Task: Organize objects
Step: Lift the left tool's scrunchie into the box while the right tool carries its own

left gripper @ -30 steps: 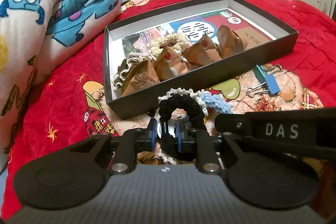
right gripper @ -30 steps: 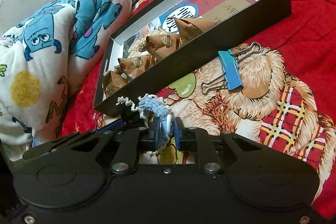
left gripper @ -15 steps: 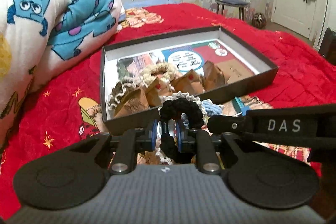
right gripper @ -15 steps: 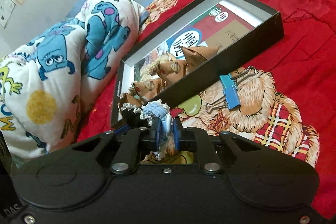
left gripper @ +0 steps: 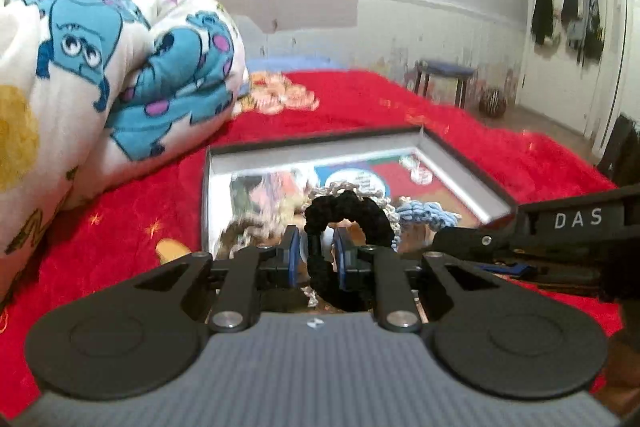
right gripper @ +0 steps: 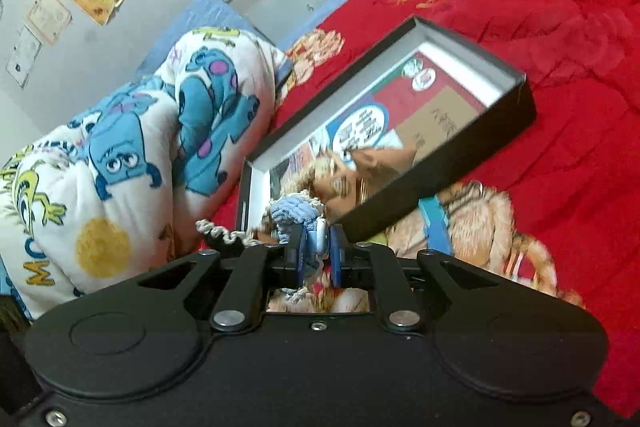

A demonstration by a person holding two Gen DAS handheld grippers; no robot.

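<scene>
Currently left gripper (left gripper: 316, 259) is clamped on a black scrunchie (left gripper: 344, 213); the loop arcs up above the blue pads (left gripper: 291, 259) and a strand hangs down between them. Right gripper (right gripper: 318, 251) is clamped on a light blue scrunchie (right gripper: 294, 213) with cream lace trim, bunched just above its fingertips. In the left view the right gripper's arm, marked "DAS", enters from the right, and the blue scrunchie (left gripper: 424, 213) sits just beside the black one.

Both scrunchies are held up over the near left corner of a shallow black box (right gripper: 516, 107) with white inner walls and a printed card on its floor. Brown paper packets (right gripper: 384, 163) are piled at that near end of the box; more lace-edged scrunchies lie among them, but blur makes the count unclear.

Box rests on a red bedspread (left gripper: 500, 147). A blue binder clip (right gripper: 438, 227) lies on the spread just outside the box's near wall, over a cartoon bear print. A rolled monster-print quilt (left gripper: 120, 67) is left of the box. A stool (left gripper: 444, 75) stands by the far wall.
</scene>
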